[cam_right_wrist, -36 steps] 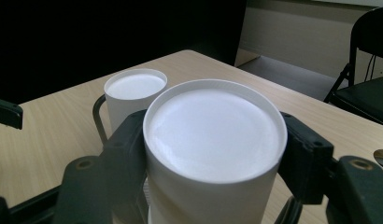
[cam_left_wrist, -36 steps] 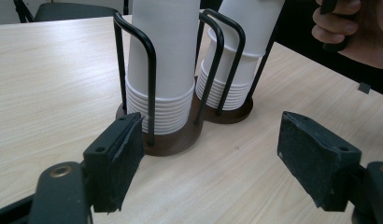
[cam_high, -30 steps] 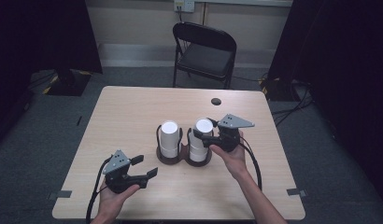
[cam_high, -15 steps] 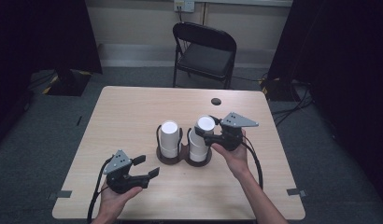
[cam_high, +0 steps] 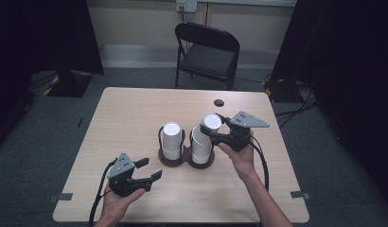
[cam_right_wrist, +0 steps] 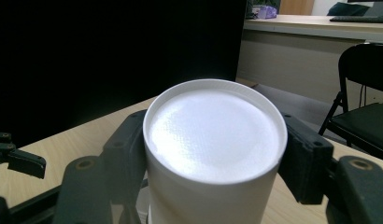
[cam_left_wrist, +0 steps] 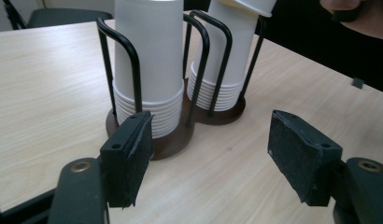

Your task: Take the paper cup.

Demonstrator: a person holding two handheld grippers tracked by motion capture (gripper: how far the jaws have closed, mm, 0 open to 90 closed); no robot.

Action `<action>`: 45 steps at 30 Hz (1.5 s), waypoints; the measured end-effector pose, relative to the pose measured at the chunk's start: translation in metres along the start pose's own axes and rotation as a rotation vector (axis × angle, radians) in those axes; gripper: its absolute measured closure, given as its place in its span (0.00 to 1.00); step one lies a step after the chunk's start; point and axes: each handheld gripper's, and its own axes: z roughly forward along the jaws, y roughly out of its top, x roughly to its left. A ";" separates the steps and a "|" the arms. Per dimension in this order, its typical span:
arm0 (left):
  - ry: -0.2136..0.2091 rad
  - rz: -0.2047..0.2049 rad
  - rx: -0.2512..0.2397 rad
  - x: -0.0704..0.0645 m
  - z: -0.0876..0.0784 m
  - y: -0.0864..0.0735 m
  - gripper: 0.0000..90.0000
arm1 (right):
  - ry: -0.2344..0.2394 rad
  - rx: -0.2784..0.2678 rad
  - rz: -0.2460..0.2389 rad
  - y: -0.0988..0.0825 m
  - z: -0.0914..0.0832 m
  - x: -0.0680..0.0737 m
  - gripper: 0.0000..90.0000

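Two stacks of upside-down white cups stand in a black wire holder (cam_high: 175,161) with a brown base at the table's middle. The left stack (cam_high: 171,139) is upright. My right gripper (cam_high: 210,128) is shut on the top cup (cam_high: 211,120) of the right stack (cam_high: 200,146) and holds it tilted; in the right gripper view that top cup (cam_right_wrist: 213,154) sits between both pads. My left gripper (cam_high: 150,169) rests near the front left of the table, open. Its jaws have just been closing a little with nothing between them, and it faces the holder (cam_left_wrist: 180,135).
A black folding chair (cam_high: 206,52) stands behind the table's far edge. A small dark round spot (cam_high: 219,102) lies on the table at the back right. Bare tabletop (cam_high: 126,118) lies left of the holder. Cables trail from both grippers toward the front edge.
The top cup in my right gripper has risen slightly and tipped toward the right. My left hand has stayed where it was.
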 end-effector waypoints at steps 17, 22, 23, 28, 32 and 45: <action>-0.041 0.025 -0.021 -0.006 0.005 0.006 0.44 | 0.017 -0.051 0.135 0.006 -0.013 -0.006 0.37; -0.054 0.035 -0.063 -0.007 0.003 0.017 0.49 | 0.038 -0.064 0.178 0.011 -0.023 -0.005 0.38; -0.057 0.041 -0.075 -0.008 0.002 0.020 0.50 | 0.037 -0.062 0.184 0.011 -0.025 -0.005 0.38; -0.072 0.051 -0.164 -0.017 0.001 0.029 0.50 | 0.060 -0.056 0.230 0.013 -0.034 -0.003 0.38; -0.096 0.077 -0.182 -0.025 0.007 0.033 0.54 | 0.089 -0.049 0.258 0.011 -0.040 0.003 0.38; -0.085 0.148 -0.237 -0.054 0.023 0.038 0.64 | 0.210 -0.010 0.390 0.006 -0.050 0.016 0.38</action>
